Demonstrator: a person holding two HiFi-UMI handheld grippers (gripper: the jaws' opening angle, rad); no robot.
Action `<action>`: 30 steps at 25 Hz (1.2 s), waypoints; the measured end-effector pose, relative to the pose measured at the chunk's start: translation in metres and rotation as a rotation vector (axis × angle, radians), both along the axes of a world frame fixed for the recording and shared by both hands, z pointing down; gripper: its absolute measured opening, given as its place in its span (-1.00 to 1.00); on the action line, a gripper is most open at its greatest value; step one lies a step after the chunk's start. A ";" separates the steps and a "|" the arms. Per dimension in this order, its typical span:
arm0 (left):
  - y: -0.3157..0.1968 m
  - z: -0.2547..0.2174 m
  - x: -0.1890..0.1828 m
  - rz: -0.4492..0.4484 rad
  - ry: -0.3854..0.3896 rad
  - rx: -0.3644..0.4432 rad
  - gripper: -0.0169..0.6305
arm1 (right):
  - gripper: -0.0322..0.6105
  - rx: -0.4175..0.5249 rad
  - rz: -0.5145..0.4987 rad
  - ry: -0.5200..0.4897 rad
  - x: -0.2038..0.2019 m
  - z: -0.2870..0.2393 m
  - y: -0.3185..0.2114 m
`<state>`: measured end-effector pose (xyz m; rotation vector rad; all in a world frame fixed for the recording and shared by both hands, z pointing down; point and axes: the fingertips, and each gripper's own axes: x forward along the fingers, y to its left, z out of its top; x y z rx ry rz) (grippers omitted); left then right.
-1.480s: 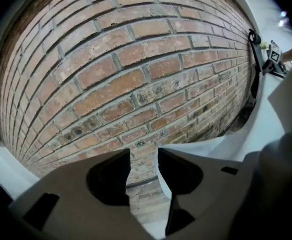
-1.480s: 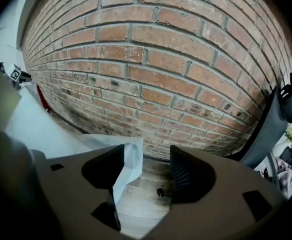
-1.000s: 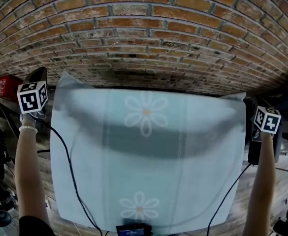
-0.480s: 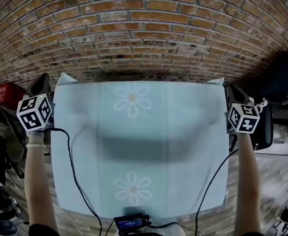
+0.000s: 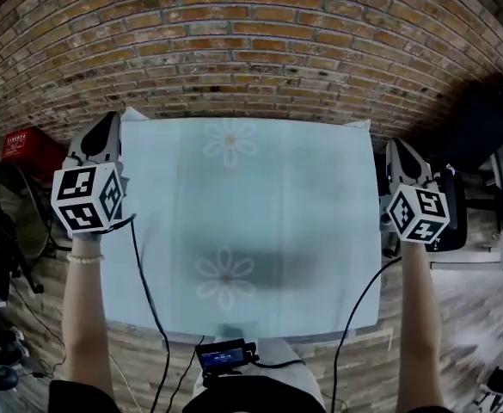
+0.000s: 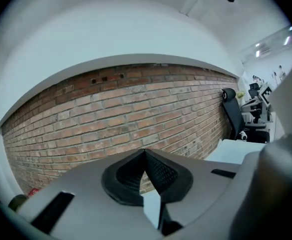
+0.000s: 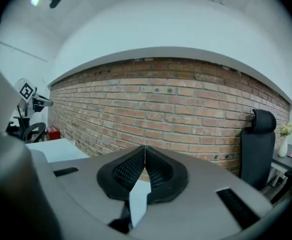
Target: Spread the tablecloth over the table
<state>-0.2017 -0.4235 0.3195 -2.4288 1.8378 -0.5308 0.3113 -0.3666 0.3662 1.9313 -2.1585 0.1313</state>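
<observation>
A pale blue tablecloth [image 5: 251, 222] printed with white daisies hangs stretched flat between my two grippers, in front of the brick wall. My left gripper [image 5: 109, 126] is shut on the cloth's far left corner. In the left gripper view a strip of cloth [image 6: 150, 209] is pinched between the black pads [image 6: 160, 174]. My right gripper [image 5: 395, 149] is shut on the far right corner, and a sliver of cloth [image 7: 138, 199] shows between its pads [image 7: 128, 171]. The cloth hides whatever lies beneath it, including any table.
A brick wall [image 5: 251, 50] runs across the back. A red box [image 5: 23, 144] and dark gear [image 5: 2, 231] stand at the left. A black office chair [image 5: 457, 205] is at the right. Planked floor [image 5: 466, 317] shows lower right. A small device [image 5: 225, 354] with cables sits at my chest.
Both grippers have risen and come closer to the camera, carrying the cloth's corners with them. The sagging fold across the cloth has flattened and the cloth now hangs taut.
</observation>
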 end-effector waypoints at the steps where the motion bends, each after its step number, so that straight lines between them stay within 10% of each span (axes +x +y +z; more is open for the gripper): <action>1: 0.012 -0.010 0.006 0.007 0.000 0.014 -0.91 | -0.80 0.017 -0.007 -0.008 -0.003 -0.011 0.010; 18: 0.270 -0.108 0.103 0.127 0.020 0.201 -0.91 | -0.80 0.241 -0.218 -0.039 -0.085 -0.122 0.236; 30: 0.397 -0.084 0.159 0.235 0.159 0.142 -0.91 | -0.80 0.213 -0.342 -0.111 -0.143 -0.109 0.358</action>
